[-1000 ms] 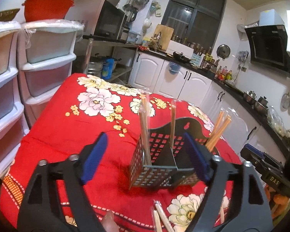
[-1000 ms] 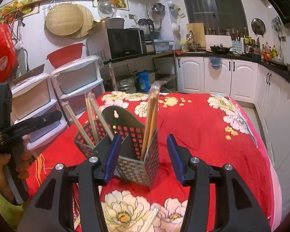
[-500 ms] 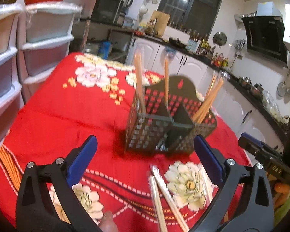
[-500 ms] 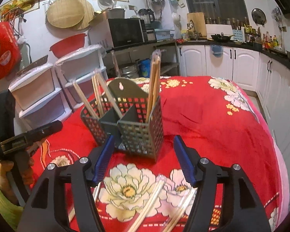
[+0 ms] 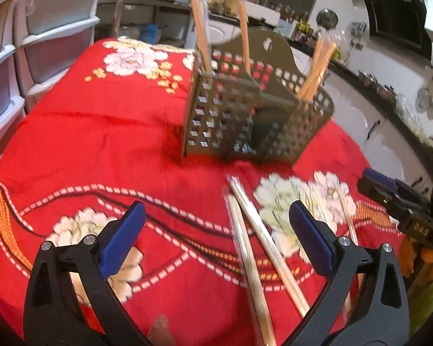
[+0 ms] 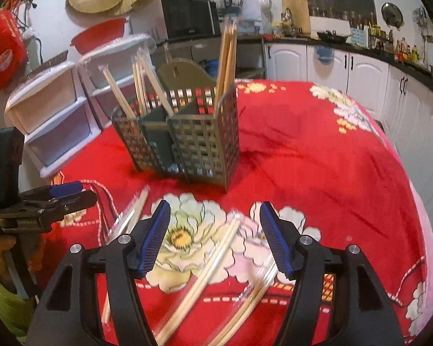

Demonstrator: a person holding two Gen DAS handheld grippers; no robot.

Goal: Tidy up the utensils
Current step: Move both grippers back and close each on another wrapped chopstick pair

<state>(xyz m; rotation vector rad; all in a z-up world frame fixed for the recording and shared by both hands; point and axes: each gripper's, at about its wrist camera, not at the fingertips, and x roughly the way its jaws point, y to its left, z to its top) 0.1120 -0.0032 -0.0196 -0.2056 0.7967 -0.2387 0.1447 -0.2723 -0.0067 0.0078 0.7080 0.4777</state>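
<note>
A grey perforated holder (image 5: 254,121) stands upright on the red flowered cloth (image 5: 101,144), in the upper middle of the left wrist view, and it sits there as the place the utensils are meant to end up. Several chopsticks already stand in it (image 6: 226,57), leaning against the dividers and the walls, which is why they fan out rather than stand straight; in the right wrist view one bundle rises at the holder's right corner and others (image 6: 141,83) tilt in the compartments on the left.

The loose chopsticks still lie flat on the cloth in front of the holder. In the left wrist view two wrapped pairs (image 5: 257,248) run from the centre down to the lower edge of the frame, between the fingers of the left gripper (image 5: 216,245). Its blue-padded jaws stand wide apart and hold nothing, and they seem lined up over this pair so as to close across it.

The right gripper (image 6: 215,236) also has its jaws apart and empty. It hangs over another pair (image 6: 207,262) that crosses the white flower in the lower middle of its view, with one more pair (image 6: 130,216) lying left of centre and another (image 6: 254,297) at lower right. Both tools look poised for a pick, so the sorting is judged to be partly done, with several pairs left on the cloth.
</note>
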